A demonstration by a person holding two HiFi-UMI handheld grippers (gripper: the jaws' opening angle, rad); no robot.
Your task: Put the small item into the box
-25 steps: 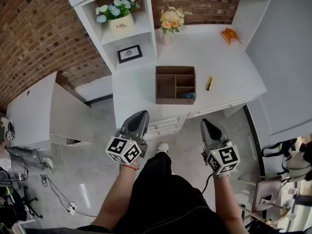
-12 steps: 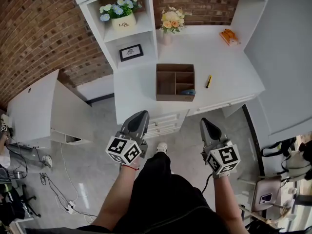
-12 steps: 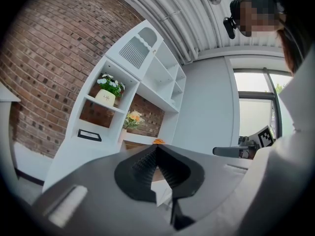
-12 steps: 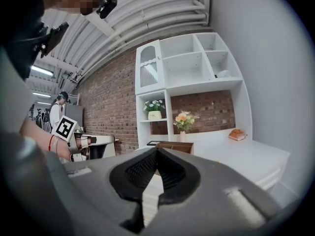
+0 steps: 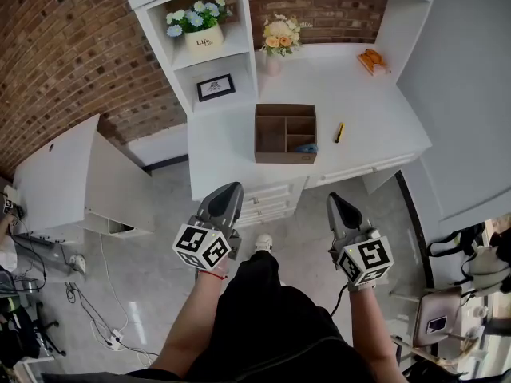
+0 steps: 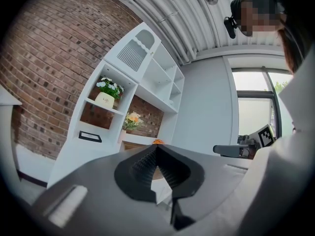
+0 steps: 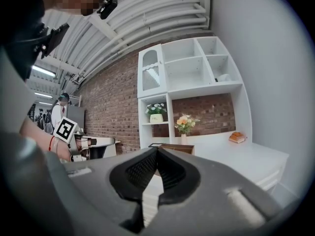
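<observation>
Left gripper view looks along the left gripper (image 6: pixel 156 147): its two ribbed jaws are pressed together at the tip, with nothing between them. In the right gripper view, the right gripper (image 7: pixel 157 149) is closed the same way, jaw against jaw and empty.

From the head view, both grippers are held level in front of the person's black trousers (image 5: pixel 275 317), over the grey floor (image 5: pixel 144 294). The left one is on the wrist with a thin red band (image 5: pixel 210 274). Both are short of the white desk (image 5: pixel 375 110) and well apart from everything on it.

On the desk stands the brown box (image 5: pixel 285 157), open at the top and divided into compartments. A blue thing (image 5: pixel 307 148) lies in its front right compartment. The small yellow item (image 5: pixel 339 132) lies on the desktop just to the right of the box, outside it and not touching it.

Farther back stand a vase of orange flowers (image 5: pixel 276 40) and, near the far right corner, an orange object (image 5: pixel 372 57). The white shelf unit (image 5: pixel 239 62) on the left holds a pot of white and blue flowers (image 5: pixel 200 30) and a framed picture (image 5: pixel 215 87) below it, against the brick wall (image 5: pixel 72 62).
</observation>
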